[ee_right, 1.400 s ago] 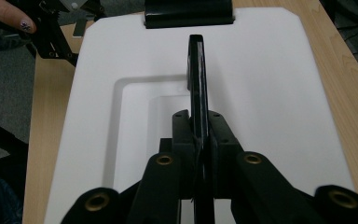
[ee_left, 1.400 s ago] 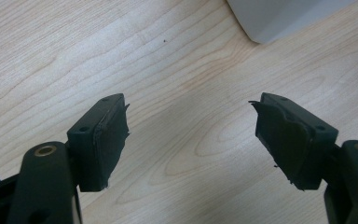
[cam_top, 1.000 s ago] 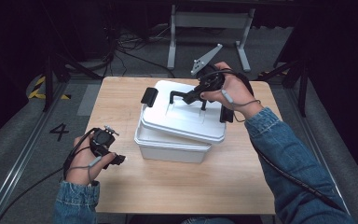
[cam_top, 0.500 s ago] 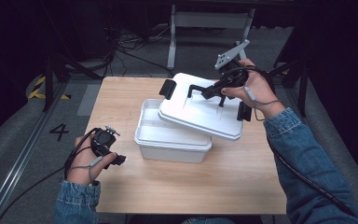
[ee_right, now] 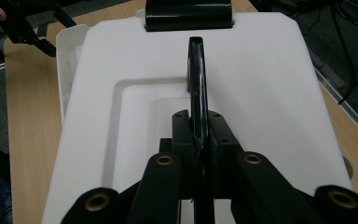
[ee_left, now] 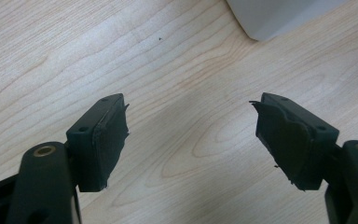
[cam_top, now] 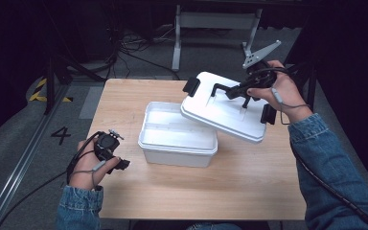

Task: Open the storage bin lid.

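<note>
A white plastic box (cam_top: 177, 136) stands open in the middle of the wooden table (cam_top: 220, 191). Its white lid (cam_top: 225, 110) hangs tilted in the air above the box's right end, with black latches at both ends. My right gripper (cam_top: 230, 91) is shut on the lid's black handle (ee_right: 196, 84), which runs between its jaws in the right gripper view, over the lid (ee_right: 261, 74). My left gripper (cam_top: 117, 160) rests low at the table's left front, open, with bare wood between its jaws (ee_left: 191, 135). A corner of the box (ee_left: 279, 16) lies ahead of it.
A grey metal stand (cam_top: 215, 21) and cables lie on the dark floor behind the table. A yellow-black floor marking (cam_top: 40, 91) and a painted number 4 (cam_top: 60, 135) are on the left. The table's right half (cam_top: 268, 177) is bare wood.
My right gripper has lifted the lid off the box and carried it up and to the right, tilting it. The box now stands open. The left gripper has stayed put.
</note>
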Available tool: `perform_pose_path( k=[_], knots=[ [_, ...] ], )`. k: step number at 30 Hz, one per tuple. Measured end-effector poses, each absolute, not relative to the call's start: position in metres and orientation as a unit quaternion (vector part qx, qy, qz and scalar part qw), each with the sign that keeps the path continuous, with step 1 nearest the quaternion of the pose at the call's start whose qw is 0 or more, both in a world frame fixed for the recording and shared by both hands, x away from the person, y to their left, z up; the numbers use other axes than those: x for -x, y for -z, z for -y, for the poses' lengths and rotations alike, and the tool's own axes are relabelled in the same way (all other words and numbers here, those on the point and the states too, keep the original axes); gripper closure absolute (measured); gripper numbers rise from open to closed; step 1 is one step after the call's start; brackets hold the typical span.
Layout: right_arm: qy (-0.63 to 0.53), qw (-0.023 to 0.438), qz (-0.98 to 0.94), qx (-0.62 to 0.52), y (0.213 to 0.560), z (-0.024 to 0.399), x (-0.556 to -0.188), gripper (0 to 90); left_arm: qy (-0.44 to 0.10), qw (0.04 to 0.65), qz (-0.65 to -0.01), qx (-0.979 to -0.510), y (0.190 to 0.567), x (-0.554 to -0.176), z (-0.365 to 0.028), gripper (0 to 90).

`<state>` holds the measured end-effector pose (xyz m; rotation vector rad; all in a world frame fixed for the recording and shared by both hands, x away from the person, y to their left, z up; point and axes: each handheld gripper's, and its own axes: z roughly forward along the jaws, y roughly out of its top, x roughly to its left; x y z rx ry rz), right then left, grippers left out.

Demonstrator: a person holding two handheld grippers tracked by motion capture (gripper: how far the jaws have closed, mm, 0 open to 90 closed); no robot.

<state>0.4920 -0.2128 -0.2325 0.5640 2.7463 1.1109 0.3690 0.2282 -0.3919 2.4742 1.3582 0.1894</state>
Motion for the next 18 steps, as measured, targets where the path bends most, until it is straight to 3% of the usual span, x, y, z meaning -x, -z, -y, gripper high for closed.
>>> perform_pose_path(
  k=[18],
  knots=[
    [-0.368,0.079,-0.891,-0.255,0.242,0.270,-0.499,84.3,-0.066,0.151,-0.473,-0.866,0.393,-0.370,-0.227,25.5]
  ],
)
